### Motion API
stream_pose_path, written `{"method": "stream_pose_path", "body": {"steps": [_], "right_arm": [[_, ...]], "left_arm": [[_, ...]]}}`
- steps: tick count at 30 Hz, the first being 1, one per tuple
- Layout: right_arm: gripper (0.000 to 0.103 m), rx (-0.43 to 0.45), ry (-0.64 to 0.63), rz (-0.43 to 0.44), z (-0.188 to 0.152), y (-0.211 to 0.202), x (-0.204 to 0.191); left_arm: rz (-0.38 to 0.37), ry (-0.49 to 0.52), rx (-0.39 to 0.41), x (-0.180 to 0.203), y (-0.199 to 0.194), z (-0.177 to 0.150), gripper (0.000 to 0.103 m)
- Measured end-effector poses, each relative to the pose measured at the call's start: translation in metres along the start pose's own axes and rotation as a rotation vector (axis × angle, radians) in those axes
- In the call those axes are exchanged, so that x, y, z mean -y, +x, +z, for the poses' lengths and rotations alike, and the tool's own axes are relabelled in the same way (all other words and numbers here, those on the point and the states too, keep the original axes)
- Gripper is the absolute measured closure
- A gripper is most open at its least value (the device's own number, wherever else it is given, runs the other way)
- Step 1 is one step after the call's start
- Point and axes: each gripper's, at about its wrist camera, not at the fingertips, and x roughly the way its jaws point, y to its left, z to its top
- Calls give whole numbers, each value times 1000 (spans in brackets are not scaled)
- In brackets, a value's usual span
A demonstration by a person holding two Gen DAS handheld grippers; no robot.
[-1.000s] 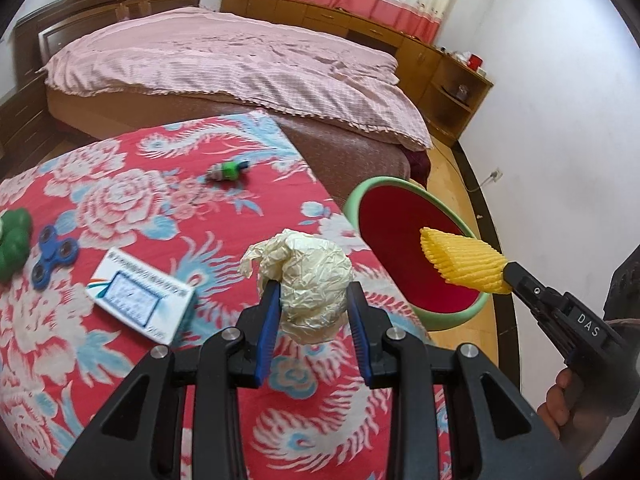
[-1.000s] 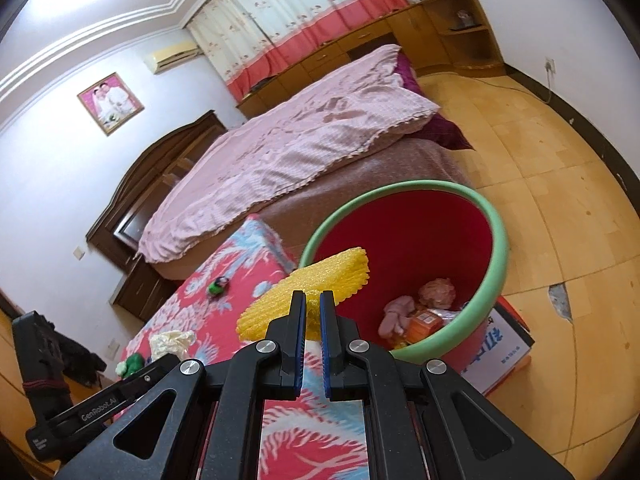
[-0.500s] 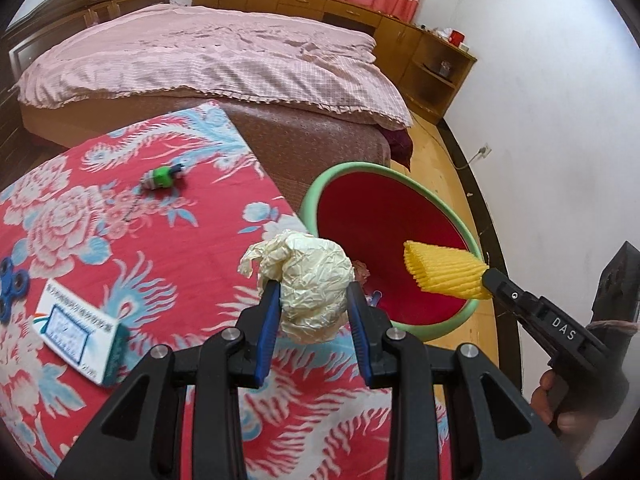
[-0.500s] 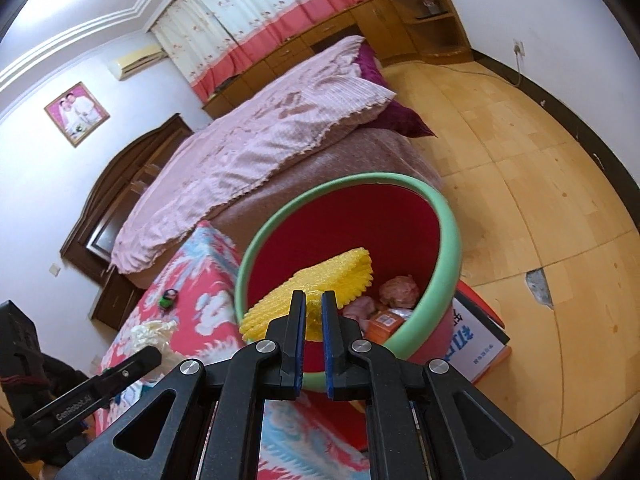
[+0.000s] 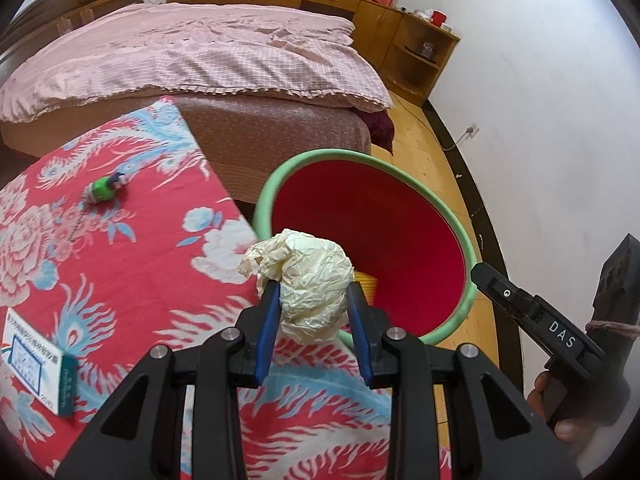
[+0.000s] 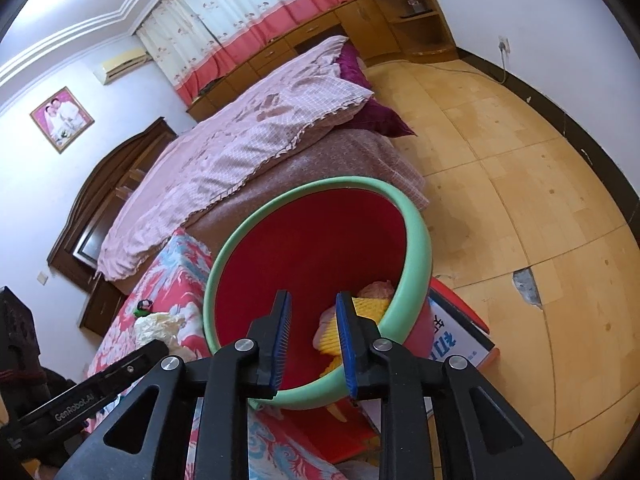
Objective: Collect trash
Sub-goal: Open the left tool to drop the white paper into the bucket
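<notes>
My left gripper is shut on a crumpled cream paper ball, held above the table's right edge beside the bin. The red bin with a green rim stands on the floor right of the table. My right gripper hovers over the bin with its jaws opening and nothing between them. The yellow foam net lies inside the bin among pink trash; a sliver of the net shows behind the paper ball. The paper ball also appears in the right wrist view.
The table carries a red floral cloth, a small green toy and a white card box. A bed with a pink cover stands behind. A blue and white carton lies on the wooden floor by the bin.
The right gripper moved over the bin, opened and let go of the yellow foam net, which dropped inside. The left gripper carried the paper ball rightward toward the bin.
</notes>
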Motion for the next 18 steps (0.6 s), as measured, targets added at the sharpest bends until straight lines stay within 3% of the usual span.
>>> {"method": "stream_pose_path", "body": {"steps": [5,12,18], "right_arm": [[78,13,-1,-5,1,-5,3],[78,15,7,-8,0,-7,5],[78,9,-2,-2,-1,-10,2]], "left_arm": [[-11,20,-10,9,10,4,70],[-7,53,-9,17,15,8,54],[2,22,-6,9,8,4,53]]}}
